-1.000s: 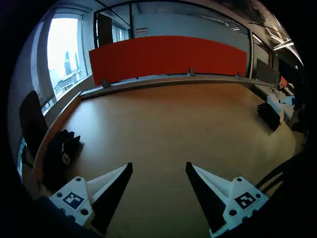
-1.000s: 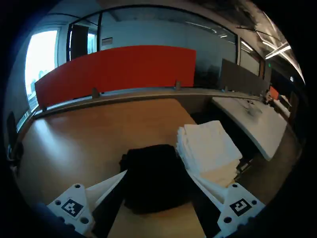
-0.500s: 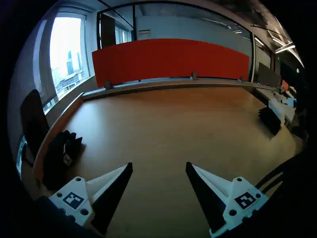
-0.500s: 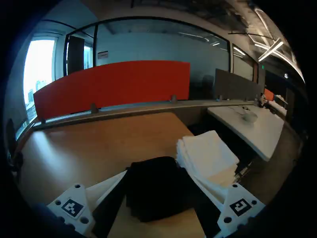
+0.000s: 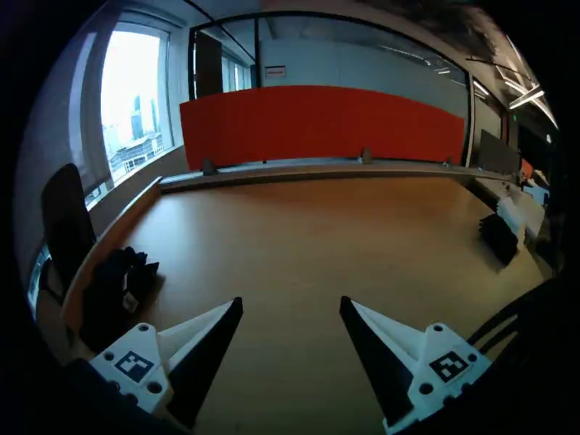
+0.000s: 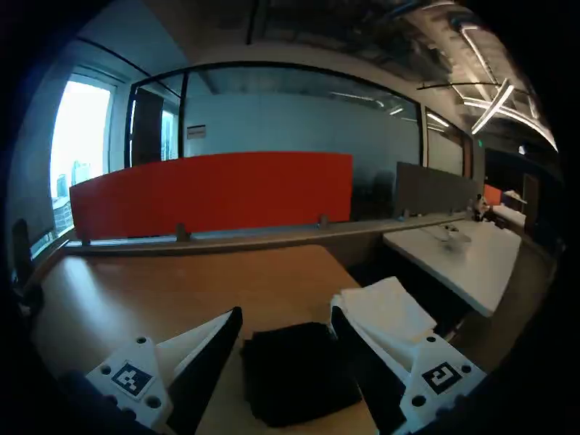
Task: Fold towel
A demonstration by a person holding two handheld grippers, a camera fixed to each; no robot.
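A black folded towel (image 6: 297, 370) is lying near the right edge of a wooden table (image 6: 167, 290), just beside a stack of white towels (image 6: 384, 315). The right gripper (image 6: 285, 313) is hovering above it, fingers spread and grasping nothing. The left gripper (image 5: 290, 300), likewise released, is hanging over bare tabletop, facing a red partition (image 5: 319, 123).

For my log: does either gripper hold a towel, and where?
Nothing is held. The left gripper and right gripper are open; the black towel lies on the table.
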